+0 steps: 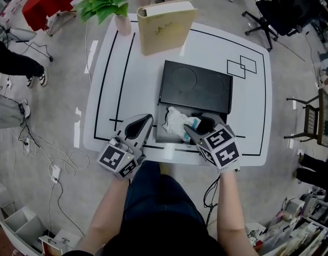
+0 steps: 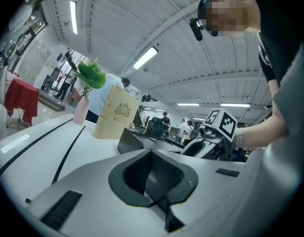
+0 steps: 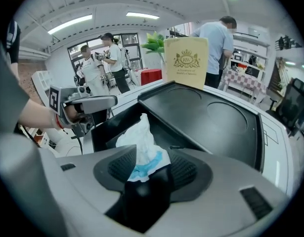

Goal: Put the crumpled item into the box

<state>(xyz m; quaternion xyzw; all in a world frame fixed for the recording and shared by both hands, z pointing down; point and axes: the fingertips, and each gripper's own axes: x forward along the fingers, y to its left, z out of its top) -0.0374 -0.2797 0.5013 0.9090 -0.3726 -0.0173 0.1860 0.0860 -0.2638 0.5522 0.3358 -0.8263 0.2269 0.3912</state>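
A black box [image 1: 196,87] lies on the white table [image 1: 108,79], its flat lid slid back so the near end stands uncovered. The crumpled item [image 1: 174,121], white paper with a blue patch, rests in that opening. My right gripper [image 1: 189,129] reaches in from the near right. In the right gripper view the crumpled item [image 3: 139,139] stands between the parted jaws of my right gripper [image 3: 147,174], and the pads do not press on it. My left gripper [image 1: 148,118] lies beside the box's near left corner, jaws together, holding nothing. The left gripper view shows the box [image 2: 129,142] edge-on.
A tan book [image 1: 165,25] stands upright at the table's far edge, next to a plant in a pink vase [image 1: 121,21]. Black lines mark the tabletop. A red stool [image 1: 46,4], an office chair [image 1: 286,9] and floor cables [image 1: 52,164] surround the table. People stand nearby.
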